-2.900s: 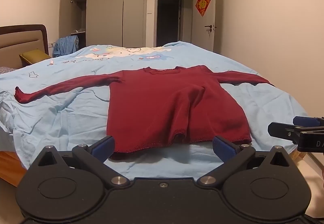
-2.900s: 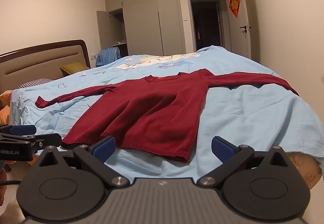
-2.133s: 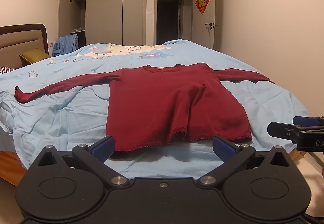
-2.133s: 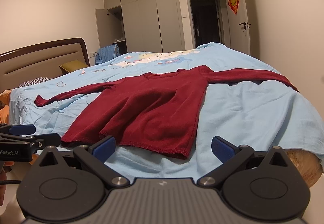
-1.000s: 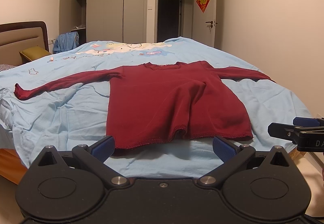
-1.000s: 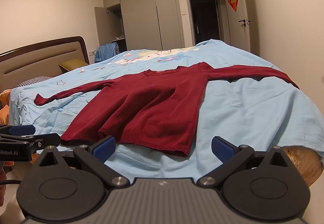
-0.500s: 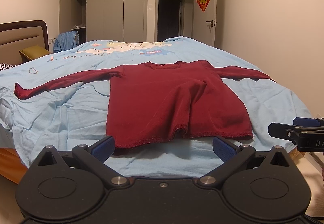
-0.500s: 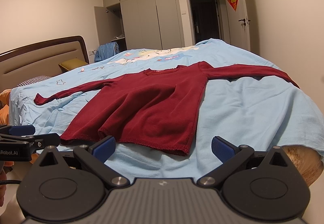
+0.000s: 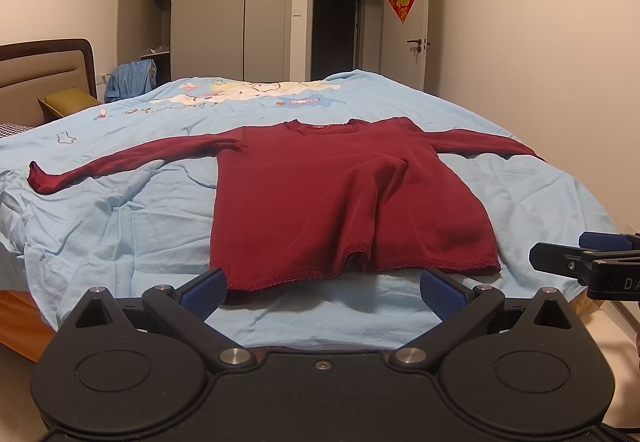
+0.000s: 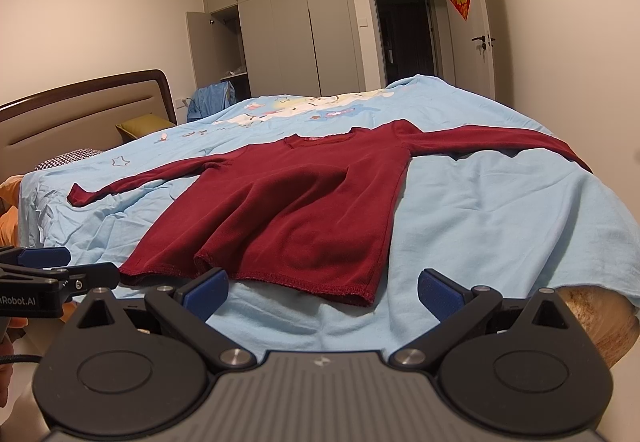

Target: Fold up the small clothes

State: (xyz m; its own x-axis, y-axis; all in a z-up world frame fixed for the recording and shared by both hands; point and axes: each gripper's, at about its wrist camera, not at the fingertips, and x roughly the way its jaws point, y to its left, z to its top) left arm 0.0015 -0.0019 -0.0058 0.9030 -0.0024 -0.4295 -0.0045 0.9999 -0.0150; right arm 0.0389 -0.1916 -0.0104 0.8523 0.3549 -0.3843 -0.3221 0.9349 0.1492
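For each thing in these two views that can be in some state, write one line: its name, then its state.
Red long-sleeved top: unfolded, flat on the bed, sleeves spread.
Left gripper: open, empty.
Right gripper: open, empty.
Blue bedsheet: spread, wrinkled.
Wardrobe door: open.
Room door: open.

The left claw, fingers spread, hovers before a red sweater flat on the bed.
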